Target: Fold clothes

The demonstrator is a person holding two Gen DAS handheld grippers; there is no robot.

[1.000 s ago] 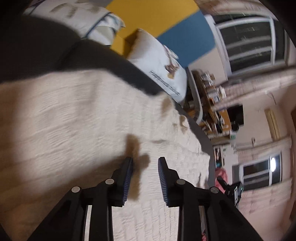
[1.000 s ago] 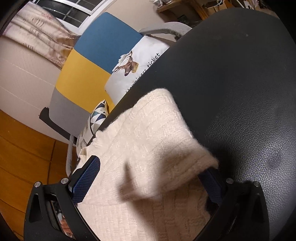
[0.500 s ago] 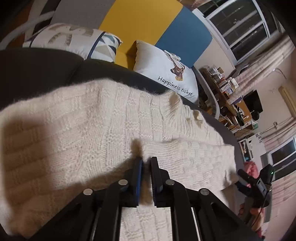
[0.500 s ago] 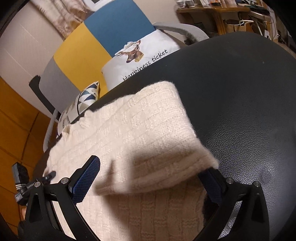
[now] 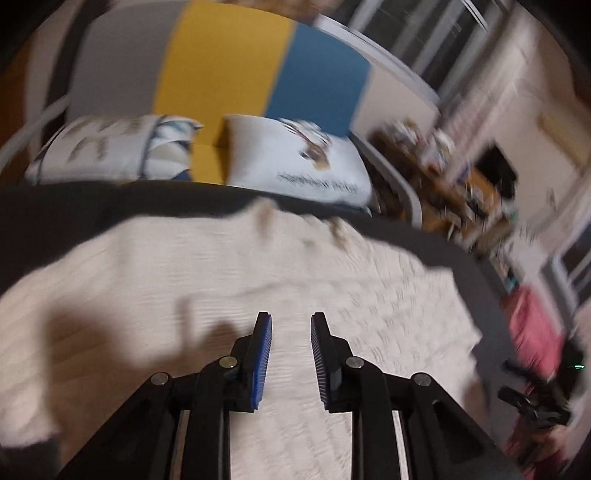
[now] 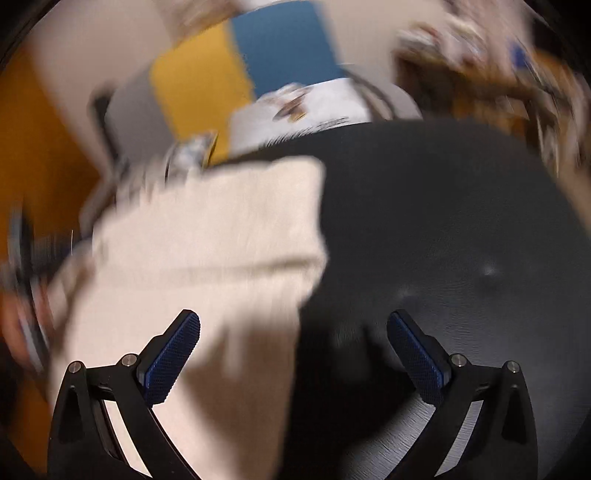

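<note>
Cream knit sweater folded on black surface

A sofa back in grey, yellow and blue panels stands behind the black tabletop. Two white cushions lean against it. Right of the sofa, a cluttered wooden shelf; above it, dark windows in a pale wall.

Your only lettering, a single dark line of script printed beneath a brown animal picture on the white square cushion behind the black tabletop, is smeared by motion beyond reading in both views.
</note>
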